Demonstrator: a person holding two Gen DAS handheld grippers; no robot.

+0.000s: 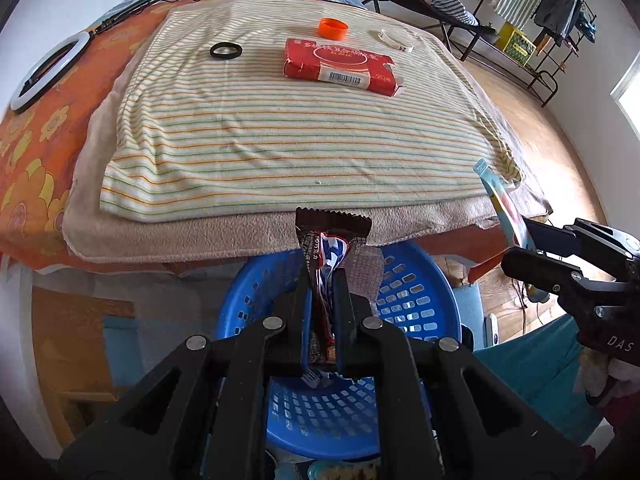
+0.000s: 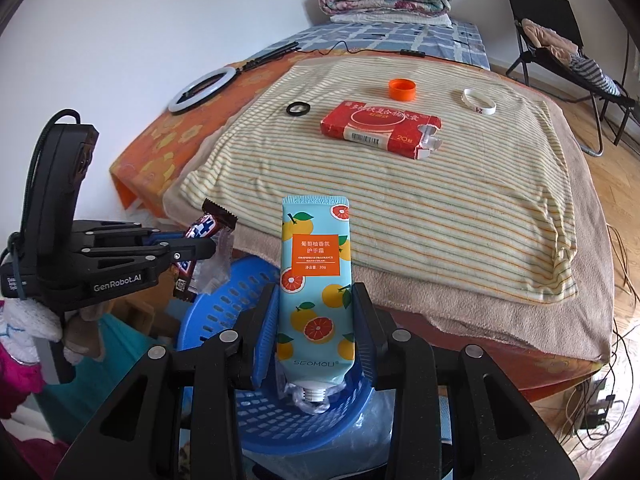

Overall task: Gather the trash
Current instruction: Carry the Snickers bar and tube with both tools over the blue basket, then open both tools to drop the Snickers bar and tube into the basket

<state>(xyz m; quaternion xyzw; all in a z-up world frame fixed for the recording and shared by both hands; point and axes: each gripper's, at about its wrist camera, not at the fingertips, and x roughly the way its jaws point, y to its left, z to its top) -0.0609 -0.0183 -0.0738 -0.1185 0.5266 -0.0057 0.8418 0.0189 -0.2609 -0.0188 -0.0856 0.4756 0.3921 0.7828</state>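
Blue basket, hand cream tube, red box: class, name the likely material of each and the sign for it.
Blue basket: moulded plastic, judging by its even slotted wall and slight gloss.
Hand cream tube: probably soft plastic, smooth printed skin, threaded white neck.
Red box: thin printed cardboard, with a torn white end flap.

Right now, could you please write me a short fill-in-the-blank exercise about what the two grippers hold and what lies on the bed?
1. The left gripper is shut on a candy ____.
2. The right gripper holds a hand cream tube above the ____ basket.
3. The bottle cap on the striped towel is ____.
4. The red box lies between the black ring and the white ____.

Answers: wrapper; blue; orange; wristband
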